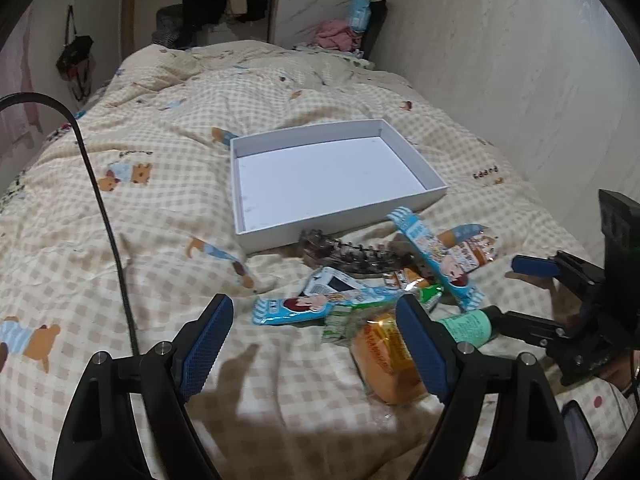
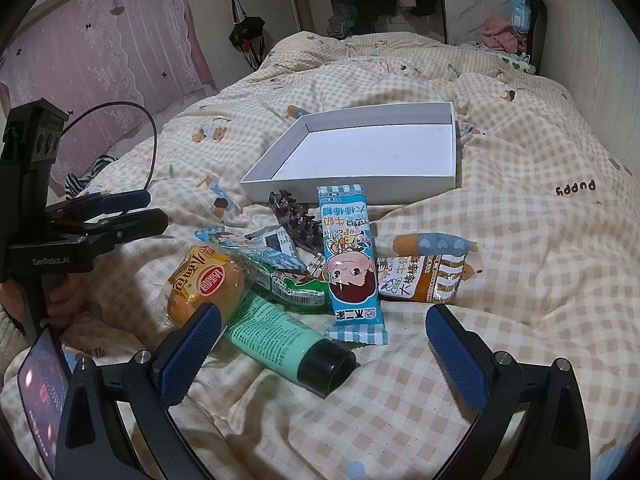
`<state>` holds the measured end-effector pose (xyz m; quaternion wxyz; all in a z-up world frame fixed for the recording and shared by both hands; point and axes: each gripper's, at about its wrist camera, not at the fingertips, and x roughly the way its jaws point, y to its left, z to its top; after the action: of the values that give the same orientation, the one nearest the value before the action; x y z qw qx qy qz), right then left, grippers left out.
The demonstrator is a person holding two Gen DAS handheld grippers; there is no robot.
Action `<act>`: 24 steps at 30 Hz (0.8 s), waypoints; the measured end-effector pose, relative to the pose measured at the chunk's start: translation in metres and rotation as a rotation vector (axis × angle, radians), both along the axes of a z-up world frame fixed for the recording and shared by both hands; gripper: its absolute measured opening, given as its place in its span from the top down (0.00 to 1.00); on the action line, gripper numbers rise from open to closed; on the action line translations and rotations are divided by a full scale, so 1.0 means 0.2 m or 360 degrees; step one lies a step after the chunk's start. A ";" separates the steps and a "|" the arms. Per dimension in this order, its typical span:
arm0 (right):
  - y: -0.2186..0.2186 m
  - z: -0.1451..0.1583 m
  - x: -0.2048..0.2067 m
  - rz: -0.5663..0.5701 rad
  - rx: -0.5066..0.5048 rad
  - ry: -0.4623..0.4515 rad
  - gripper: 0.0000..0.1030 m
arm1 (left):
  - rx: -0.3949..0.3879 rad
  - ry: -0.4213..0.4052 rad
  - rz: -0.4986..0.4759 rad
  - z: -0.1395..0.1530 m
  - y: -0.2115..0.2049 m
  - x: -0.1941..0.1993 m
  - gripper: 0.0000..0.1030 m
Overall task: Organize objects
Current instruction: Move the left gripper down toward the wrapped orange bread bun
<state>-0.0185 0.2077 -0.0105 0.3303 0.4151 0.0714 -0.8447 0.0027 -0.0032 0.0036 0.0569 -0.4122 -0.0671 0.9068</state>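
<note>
A pile of small items lies on the bed in front of an empty white box (image 1: 400, 208) (image 2: 352, 190). It holds blue candy packets (image 2: 352, 264) (image 1: 296, 306), a brown candy packet (image 2: 424, 280), a green packet (image 2: 296, 288), an orange bun in clear wrap (image 2: 204, 284) (image 1: 384, 356), a mint-green tube with a black cap (image 2: 280, 336) (image 1: 468, 326) and a dark hair claw (image 2: 298, 220) (image 1: 344, 252). My left gripper (image 1: 316, 344) is open, just left of the bun. My right gripper (image 2: 324, 356) is open, hovering over the tube; it also shows in the left wrist view (image 1: 516, 292).
The bed is covered by a rumpled checked quilt (image 1: 160, 208). A wall runs along the right side (image 1: 520, 60). Pink curtains (image 2: 100, 60) hang to the left. Clothes and a black bag hang at the far end. A phone (image 2: 40, 388) sits by my left hand.
</note>
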 end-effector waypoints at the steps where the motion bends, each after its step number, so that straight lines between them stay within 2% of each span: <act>1: 0.00 0.00 0.00 0.0000 -0.0001 -0.0002 0.00 | 0.0010 -0.0006 -0.0008 0.00 0.00 0.00 0.17; 10: 0.00 -0.02 0.00 -0.0001 -0.0007 -0.0011 0.00 | 0.0190 -0.0120 -0.0050 -0.05 -0.03 -0.03 0.16; 24: 0.00 -0.02 0.00 -0.0002 -0.0009 -0.0020 0.00 | 0.0144 -0.0163 -0.0039 -0.07 -0.02 -0.03 0.16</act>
<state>-0.0194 0.2084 -0.0139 0.3314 0.4195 0.0668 -0.8424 -0.0036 -0.0064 -0.0100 0.0830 -0.4560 -0.1058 0.8798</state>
